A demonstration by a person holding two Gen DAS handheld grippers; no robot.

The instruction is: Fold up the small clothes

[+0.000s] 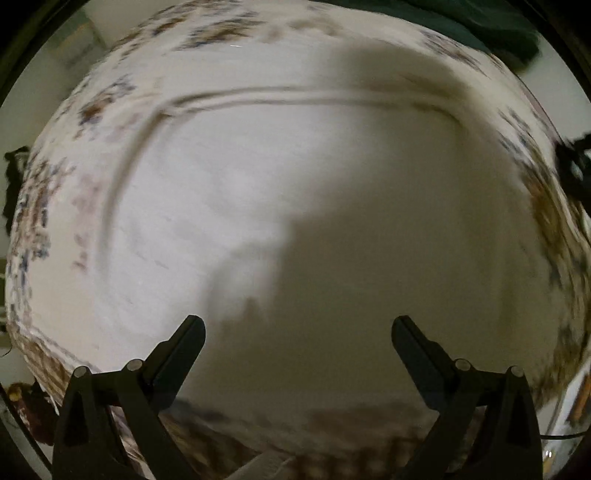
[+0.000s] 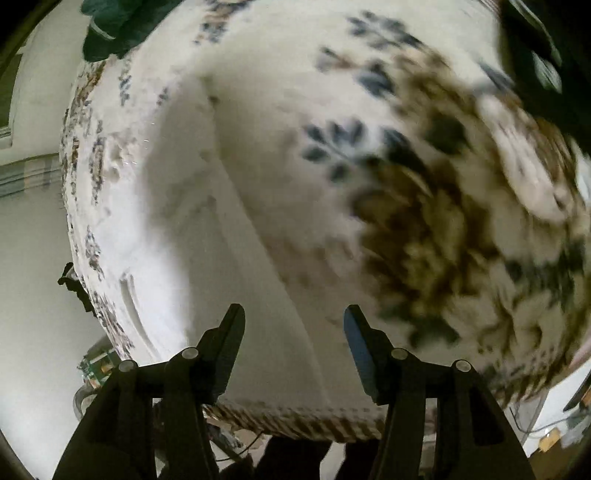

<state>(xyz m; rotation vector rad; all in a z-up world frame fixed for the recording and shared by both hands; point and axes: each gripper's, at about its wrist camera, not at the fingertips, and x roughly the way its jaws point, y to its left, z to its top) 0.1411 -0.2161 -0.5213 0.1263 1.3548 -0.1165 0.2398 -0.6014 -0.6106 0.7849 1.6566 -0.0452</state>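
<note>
A white garment (image 1: 229,192) lies spread flat on a floral cloth-covered table (image 1: 37,206), with a raised seam or hem running along its far and left sides. My left gripper (image 1: 297,332) is open and empty, held above the garment's near part. In the right wrist view the same white garment (image 2: 192,229) lies at the left and centre. My right gripper (image 2: 293,321) is open and empty above its edge, beside the brown and blue floral print (image 2: 424,221) of the table cloth. Both views are motion-blurred.
A dark green cloth (image 1: 461,22) lies at the table's far edge, also seen in the right wrist view (image 2: 110,26). A dark object (image 1: 572,162) sits at the right edge. The table's near edge (image 2: 295,424) with a striped border is close below my right gripper.
</note>
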